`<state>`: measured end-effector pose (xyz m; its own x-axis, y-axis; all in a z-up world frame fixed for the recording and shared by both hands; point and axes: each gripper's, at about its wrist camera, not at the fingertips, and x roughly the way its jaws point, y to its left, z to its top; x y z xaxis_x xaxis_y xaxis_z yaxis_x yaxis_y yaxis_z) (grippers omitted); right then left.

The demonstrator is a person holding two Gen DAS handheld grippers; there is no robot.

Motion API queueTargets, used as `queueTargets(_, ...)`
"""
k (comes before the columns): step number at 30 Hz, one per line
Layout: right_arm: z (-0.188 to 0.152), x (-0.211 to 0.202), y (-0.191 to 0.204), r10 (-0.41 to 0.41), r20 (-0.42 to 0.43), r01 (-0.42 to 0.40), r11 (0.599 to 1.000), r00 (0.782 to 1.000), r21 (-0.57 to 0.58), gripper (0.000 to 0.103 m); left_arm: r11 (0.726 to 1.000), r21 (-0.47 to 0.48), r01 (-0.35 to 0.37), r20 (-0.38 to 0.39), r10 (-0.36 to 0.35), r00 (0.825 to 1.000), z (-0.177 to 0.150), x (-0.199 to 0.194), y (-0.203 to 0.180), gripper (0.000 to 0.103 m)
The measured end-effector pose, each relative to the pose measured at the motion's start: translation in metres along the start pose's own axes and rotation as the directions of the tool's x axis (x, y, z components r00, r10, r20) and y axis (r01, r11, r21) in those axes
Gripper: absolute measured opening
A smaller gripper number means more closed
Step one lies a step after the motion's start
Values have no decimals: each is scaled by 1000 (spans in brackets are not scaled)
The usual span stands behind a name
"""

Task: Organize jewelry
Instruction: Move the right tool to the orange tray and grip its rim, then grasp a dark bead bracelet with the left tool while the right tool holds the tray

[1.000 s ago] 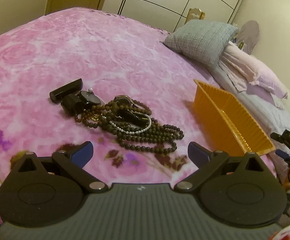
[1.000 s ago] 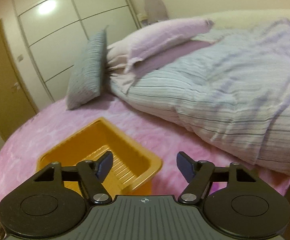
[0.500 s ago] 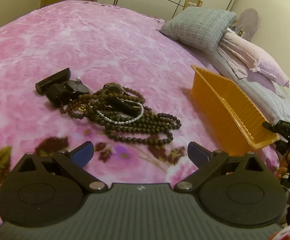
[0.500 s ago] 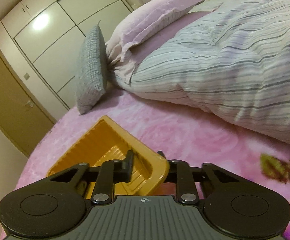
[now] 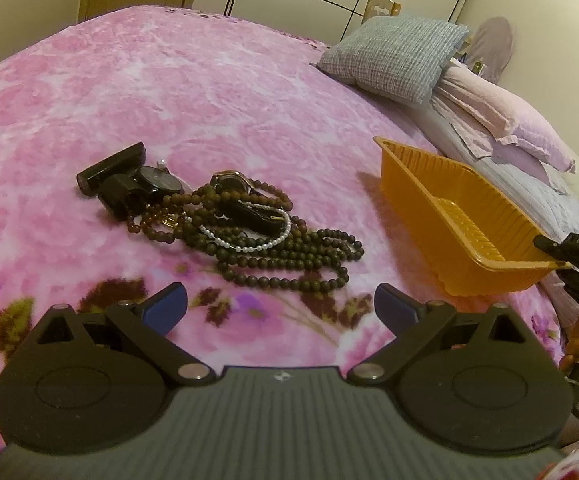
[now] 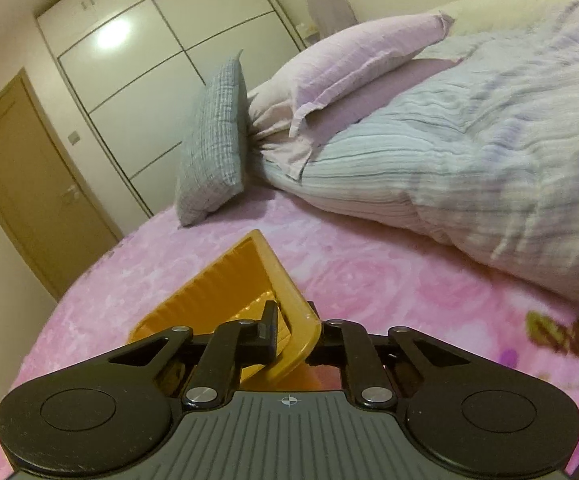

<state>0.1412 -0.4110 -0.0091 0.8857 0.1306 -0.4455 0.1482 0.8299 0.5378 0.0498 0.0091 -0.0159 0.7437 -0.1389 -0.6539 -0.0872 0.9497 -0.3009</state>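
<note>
A heap of jewelry lies on the pink bedspread: dark brown bead necklaces [image 5: 289, 252], a white pearl bracelet [image 5: 249, 240], a black watch [image 5: 157, 182], a second watch [image 5: 231, 180] and a black box [image 5: 109, 168]. My left gripper [image 5: 281, 306] is open and empty just in front of the heap. An orange tray [image 5: 449, 216] stands to the right. My right gripper [image 6: 295, 330] is shut on the near corner of the orange tray [image 6: 225, 280]; it also shows at the right edge of the left wrist view [image 5: 569, 252].
A grey pillow [image 5: 397, 56], pink pillows [image 5: 505, 116] and a striped duvet [image 6: 469, 160] lie beyond the tray. White wardrobe doors [image 6: 169, 64] and a wooden door [image 6: 29, 184] stand behind the bed.
My right gripper moved onto the tray's near corner and shut on it, and the tray now looks tilted. My left gripper stayed open and shifted slightly near the heap.
</note>
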Motion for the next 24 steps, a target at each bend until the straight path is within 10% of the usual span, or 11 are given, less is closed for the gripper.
queueTargets(12, -5, 10, -38, 67, -19, -55, 924, 998, 377, 14, 1000, -3, -4, 17, 4, 1000, 2, -8, 11, 99)
queueTargets(18, -1, 5, -9, -5, 12, 4, 998, 1000, 56, 10, 1000, -1, -3, 8, 3, 1000, 0, -6, 13, 99)
queueTargets(24, -4, -12, 26, 4, 89, 16, 974, 996, -224, 10, 1000, -7, -5, 14, 5, 1000, 0, -5, 14, 98)
